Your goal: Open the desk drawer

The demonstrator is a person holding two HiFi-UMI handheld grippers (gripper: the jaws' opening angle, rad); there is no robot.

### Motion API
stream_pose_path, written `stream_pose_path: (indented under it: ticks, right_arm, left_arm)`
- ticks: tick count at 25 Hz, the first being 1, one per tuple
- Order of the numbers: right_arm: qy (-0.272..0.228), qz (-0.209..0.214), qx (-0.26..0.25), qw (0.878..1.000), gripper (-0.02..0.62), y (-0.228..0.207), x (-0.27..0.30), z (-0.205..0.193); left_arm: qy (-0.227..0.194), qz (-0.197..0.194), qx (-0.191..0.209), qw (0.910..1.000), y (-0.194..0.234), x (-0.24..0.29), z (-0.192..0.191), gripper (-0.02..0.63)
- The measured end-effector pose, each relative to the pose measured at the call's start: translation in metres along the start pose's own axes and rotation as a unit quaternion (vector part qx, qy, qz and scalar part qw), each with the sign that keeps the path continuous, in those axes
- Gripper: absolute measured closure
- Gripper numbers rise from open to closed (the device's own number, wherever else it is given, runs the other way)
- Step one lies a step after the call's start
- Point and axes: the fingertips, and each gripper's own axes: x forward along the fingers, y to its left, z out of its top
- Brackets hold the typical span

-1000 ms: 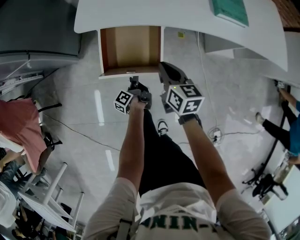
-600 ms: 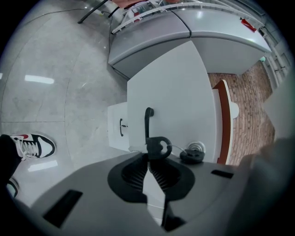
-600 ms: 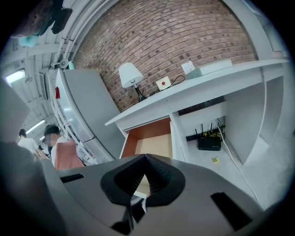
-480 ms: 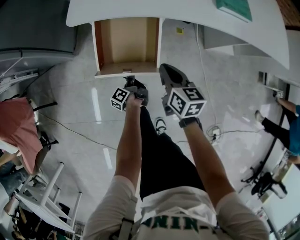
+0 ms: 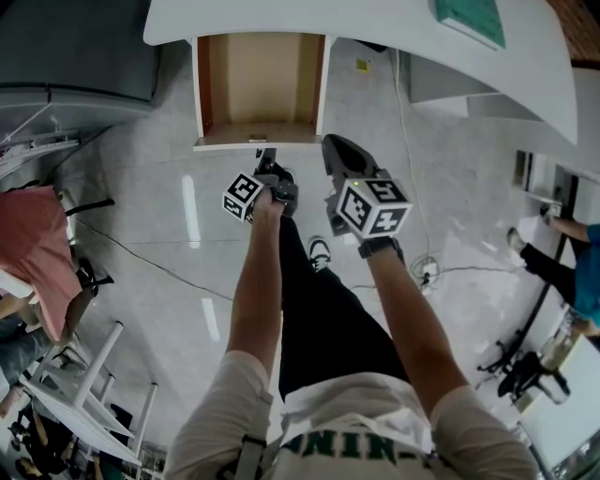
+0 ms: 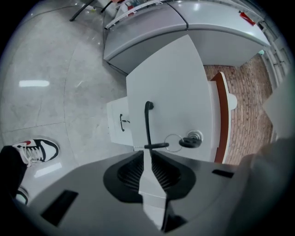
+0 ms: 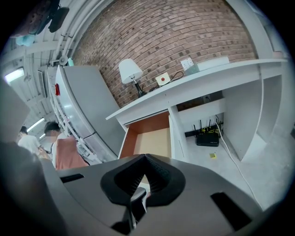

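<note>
White board on the front and bare wood-brown inside: the drawer point(image 5: 258, 143) already stands well out from under the desk point(image 5: 356, 28), with its front straight ahead of my left gripper point(image 6: 148, 153). Those jaws have just been easing apart. They now show a narrow slit with nothing between the pads. The near end of the dark bar handle point(image 6: 148, 122) sits just off their tips, not pinched. A little to the right of the tips, a key point(image 6: 190, 141) on a ring hangs from the lock. My right gripper point(image 7: 144, 159) is clenched on nothing, and the open drawer lies ahead of it, clear of the tips.

I judge the drawer to be a stiff, light box, since it looks empty, and it should slide only along its runners. Any further pull should therefore go straight back toward me, never sideways. The handle looks thin, hard and smooth. I would pinch it across its middle, because at the end the pads could slip off. I would also steer clear of the dangling key ring.
</note>
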Motion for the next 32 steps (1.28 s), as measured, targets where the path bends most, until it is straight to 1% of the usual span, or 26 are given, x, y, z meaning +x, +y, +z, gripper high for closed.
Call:
stream_pose_path:
  ticks: [5,7,9,13,15,16,18,21,23,25,27,28,32]
  right_arm:
    - [0.002,-0.007,-0.006,1.0,0.601,-0.001,-0.012,0.009]
    - [0.0,-0.011,-0.008,1.0,0.601,-0.002,-0.022,0.012]
    - [-0.001,-0.015,-0.007,1.0,0.601,-0.004,-0.035,0.012]
    - [-0.006,-0.026,-0.002,1.0,0.601,-0.001,-0.065,0.019]
    - [-0.012,-0.027,-0.006,1.0,0.601,0.006,-0.078,0.027]
    - [-0.017,-0.026,-0.01,0.999,0.601,0.011,-0.083,0.033]
    - [-0.028,-0.019,-0.017,0.999,0.601,0.024,-0.093,0.046]
    - [-0.043,-0.009,-0.03,0.999,0.601,0.05,-0.108,0.063]
    - [-0.056,0.003,-0.037,0.998,0.601,0.065,-0.117,0.079]
    - [-0.081,0.014,-0.051,0.995,0.601,0.074,-0.128,0.107]
    - [-0.102,0.018,-0.067,0.992,0.601,0.08,-0.145,0.125]
    - [-0.109,0.018,-0.075,0.991,0.601,0.084,-0.155,0.131]
    - [-0.136,0.02,-0.102,0.985,0.601,0.099,-0.19,0.145]
  left_arm:
    - [0.025,0.02,0.043,0.9985,-0.004,-0.018,-0.01,0.574]
    - [0.04,0.025,0.065,0.9968,-0.016,-0.029,-0.015,0.574]
    - [0.055,0.025,0.095,0.9936,-0.033,-0.043,-0.018,0.574]
    - [0.069,0.026,0.168,0.9831,-0.076,-0.076,-0.018,0.574]
    - [0.073,0.027,0.211,0.9744,-0.101,-0.093,-0.018,0.575]
    - [0.075,0.027,0.238,0.9681,-0.114,-0.1,-0.019,0.575]
    - [0.076,0.031,0.29,0.9536,-0.143,-0.115,-0.019,0.578]
    - [0.069,0.045,0.357,0.9303,-0.178,-0.146,-0.013,0.6]
    - [0.056,0.047,0.408,0.9102,-0.207,-0.163,-0.005,0.601]
    - [0.038,0.038,0.457,0.8881,-0.244,-0.167,0.002,0.603]
    - [0.024,0.029,0.502,0.864,-0.275,-0.178,0.001,0.603]
    - [0.017,0.027,0.525,0.8502,-0.289,-0.186,0.0,0.603]
    - [-0.03,0.024,0.613,0.7892,-0.349,-0.223,-0.005,0.603]
